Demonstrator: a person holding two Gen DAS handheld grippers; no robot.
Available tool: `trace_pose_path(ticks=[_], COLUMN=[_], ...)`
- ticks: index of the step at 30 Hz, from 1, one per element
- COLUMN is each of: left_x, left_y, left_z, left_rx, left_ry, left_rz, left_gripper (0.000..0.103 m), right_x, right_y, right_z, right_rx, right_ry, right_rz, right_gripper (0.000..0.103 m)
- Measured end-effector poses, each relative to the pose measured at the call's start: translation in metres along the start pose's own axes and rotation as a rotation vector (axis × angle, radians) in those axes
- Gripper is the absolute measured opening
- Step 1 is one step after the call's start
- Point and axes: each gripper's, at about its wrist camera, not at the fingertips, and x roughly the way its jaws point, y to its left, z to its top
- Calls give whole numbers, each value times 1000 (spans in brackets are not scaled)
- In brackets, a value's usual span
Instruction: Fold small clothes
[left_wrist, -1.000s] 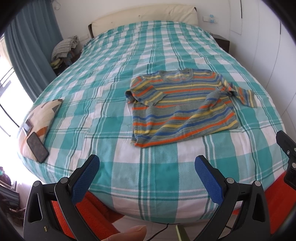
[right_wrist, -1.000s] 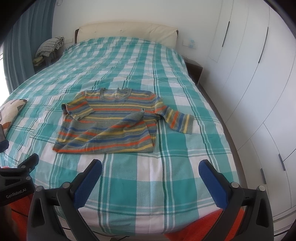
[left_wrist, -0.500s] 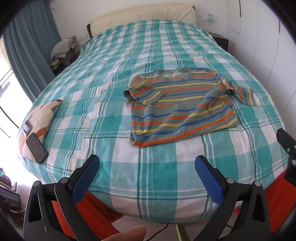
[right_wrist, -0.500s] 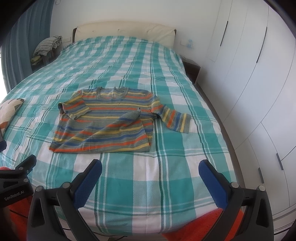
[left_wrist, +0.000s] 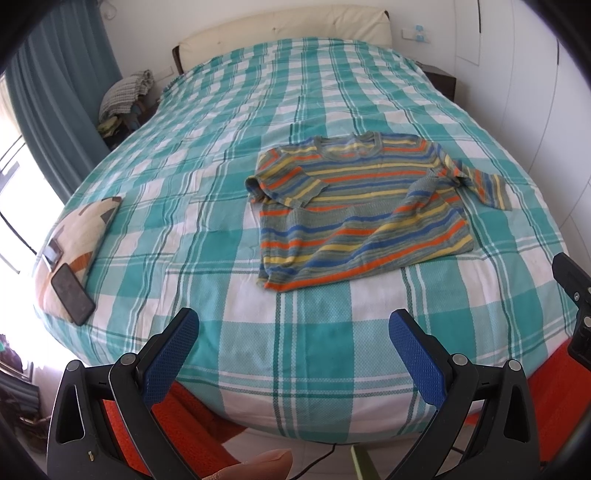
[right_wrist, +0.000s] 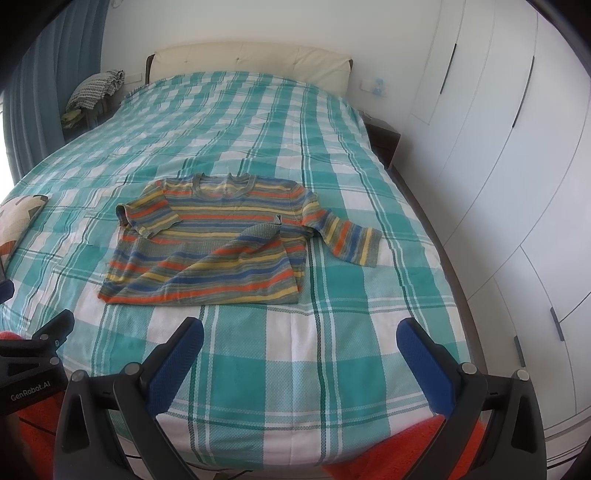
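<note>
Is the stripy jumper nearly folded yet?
Only started. On the jumper, one sleeve is folded across the chest and a bottom corner is turned up. The other sleeve lies spread on the bed. Both the left gripper and right gripper are open and empty, so most folding remains.

Each gripper, left (left_wrist: 293, 334) and right (right_wrist: 300, 334), is built of black plastic arms that are tipped with blue textured pads (left_wrist: 170, 355) and pinned by round silver screws (left_wrist: 127, 359). White lettering "GenRobot.AI" (right_wrist: 29, 387) is printed on the black housing seen at the edge of the right view. A fingertip (left_wrist: 255, 466) is seen at the bottom of the left view.
</note>
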Motion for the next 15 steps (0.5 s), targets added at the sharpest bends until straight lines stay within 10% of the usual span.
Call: trace_pose_path(ticks=[15], left_x=[1], left_y=[-1], left_z=[0], left_rx=[1], left_ry=[2], left_rz=[1], left_gripper=[103], right_x=[5], right_y=[0], right_z=[0], right_rx=[-5], right_ry=[11], right_rz=[2], right_gripper=[103])
